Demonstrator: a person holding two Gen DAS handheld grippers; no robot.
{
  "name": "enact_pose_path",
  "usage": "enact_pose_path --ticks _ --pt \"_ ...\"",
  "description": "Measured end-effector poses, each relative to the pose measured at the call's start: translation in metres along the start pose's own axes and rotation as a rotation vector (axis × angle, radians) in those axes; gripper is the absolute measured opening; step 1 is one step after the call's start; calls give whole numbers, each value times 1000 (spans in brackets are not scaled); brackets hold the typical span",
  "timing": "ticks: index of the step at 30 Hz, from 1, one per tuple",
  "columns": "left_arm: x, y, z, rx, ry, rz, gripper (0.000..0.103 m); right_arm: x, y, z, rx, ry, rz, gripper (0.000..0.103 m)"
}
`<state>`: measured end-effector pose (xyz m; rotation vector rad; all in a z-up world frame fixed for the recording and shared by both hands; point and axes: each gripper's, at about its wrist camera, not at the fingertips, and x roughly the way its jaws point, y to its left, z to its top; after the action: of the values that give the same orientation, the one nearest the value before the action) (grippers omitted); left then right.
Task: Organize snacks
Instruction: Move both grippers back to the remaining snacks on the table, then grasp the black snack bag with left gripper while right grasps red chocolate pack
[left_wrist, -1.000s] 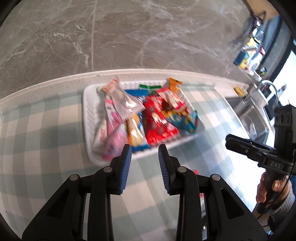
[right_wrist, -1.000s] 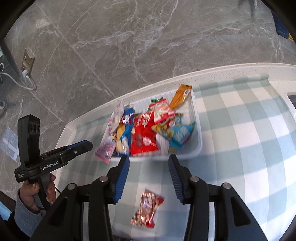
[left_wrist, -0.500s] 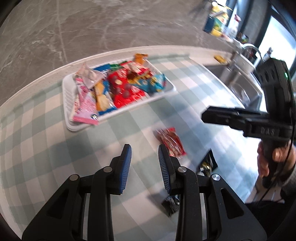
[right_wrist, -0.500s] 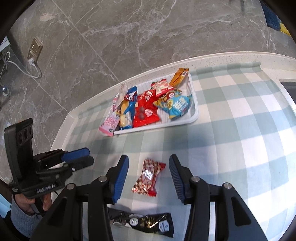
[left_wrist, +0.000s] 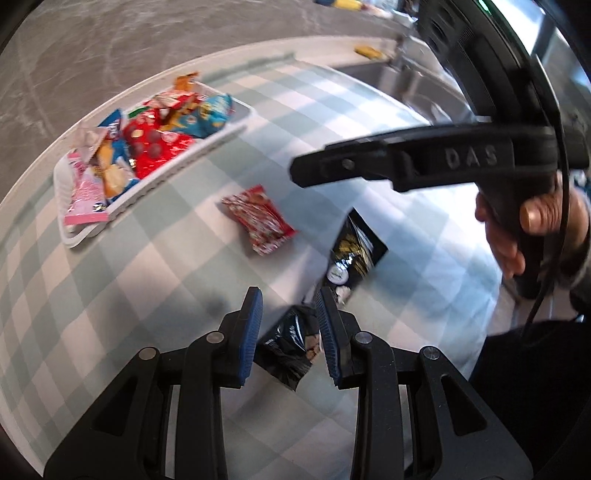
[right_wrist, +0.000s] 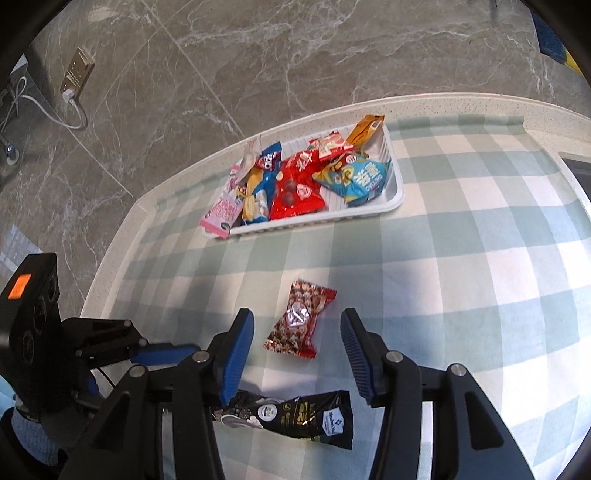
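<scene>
Both tongs hang above a green-and-white checked cloth (right_wrist: 461, 258). Left tongs (left_wrist: 290, 328) have their blue pads drawn close, nothing clamped, with a gap through which a dark crumpled wrapper (left_wrist: 291, 345) shows on the cloth below. Right tongs (right_wrist: 295, 354) are spreading, their pads clear on either side of a red candy packet (right_wrist: 301, 319) that lies flat and untouched between them. Only the left view shows the right tongs from the side, a hand (left_wrist: 532, 229) gripping the black handle, and a steel sink (left_wrist: 417, 88) at the far edge of the counter. Only the right view shows the marble floor, a wall socket with a white cable (right_wrist: 72, 86), and the left tongs' own body low at the left edge. A black snack pouch (right_wrist: 306, 417) lies nearest the person, its long axis running across the right view, one end hidden behind the left pad. The red packet's long axis slants from near left to far right in that view, twisted ends at both tips. Farther off, a white tray (right_wrist: 397, 192) sits near the counter's back edge, heaped with bright packets, a pink one (right_wrist: 221, 212) overhanging its left end.
</scene>
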<state>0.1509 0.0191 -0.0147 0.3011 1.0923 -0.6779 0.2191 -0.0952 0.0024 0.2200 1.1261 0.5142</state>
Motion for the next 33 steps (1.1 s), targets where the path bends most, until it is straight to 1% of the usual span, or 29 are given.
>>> enact_pose_path --ticks 8,12,16,24,31,32,33 --pt "17 -18 0 120 38 -32 29 9 -2 -8 -8 32 -18 53" --pt "26 -30 3 190 54 -38 29 19 -2 -10 -14 63 -22 54" --pt "37 -39 4 245 60 -34 29 32 3 -9 -51 91 -37 54" --pt "55 -41 5 290 66 -17 29 61 8 0 -115 149 -62 54" --pt "67 -41 7 321 68 -11 29 76 9 4 -143 183 -67 54" --pt "69 -41 7 325 71 -11 30 78 9 5 -147 188 -68 54" --pt "71 -41 8 327 75 -9 33 79 9 4 -153 193 -67 49"
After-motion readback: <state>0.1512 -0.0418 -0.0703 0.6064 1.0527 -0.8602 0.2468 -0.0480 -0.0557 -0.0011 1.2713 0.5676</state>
